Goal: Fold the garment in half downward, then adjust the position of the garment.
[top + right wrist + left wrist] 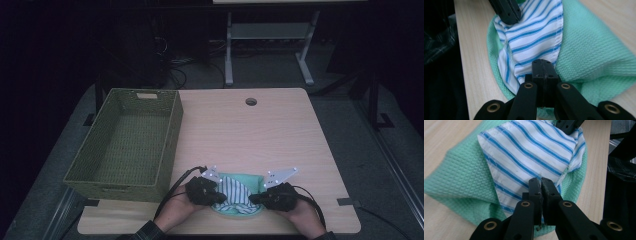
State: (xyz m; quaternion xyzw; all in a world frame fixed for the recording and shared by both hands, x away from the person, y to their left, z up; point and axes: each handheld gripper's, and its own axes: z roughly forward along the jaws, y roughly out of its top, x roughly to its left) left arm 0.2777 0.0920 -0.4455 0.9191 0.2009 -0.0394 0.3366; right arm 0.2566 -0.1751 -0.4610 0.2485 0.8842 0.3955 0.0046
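Striped white-and-blue woven cloth (pixel 235 191) lies crumpled on top of a mint-green waffle-knit towel (pixel 248 179) near the front edge of the light wooden table (pixel 270 135), directly between the two grippers. In the high view the left gripper (pixel 216 194) sits at the cloth's left side and the right gripper (pixel 254 199) at its right, both pointing inward toward each other. In the left gripper view the striped cloth (pixel 529 152) spreads ahead of the jaws, which are pressed almost together with an edge of the striped fabric pinched between their tips; the green towel (pixel 456 177) extends beneath and to the side. In the right gripper view the jaws are fully closed on a fold of the striped cloth (pixel 534 37), with the green towel (pixel 594 50) bulging alongside, and the other gripper's black jaw tip rests on the far end of the cloth. An olive-green woven rectangular basket (pixel 170 135) stands on the table's left portion, well apart from the cloth.
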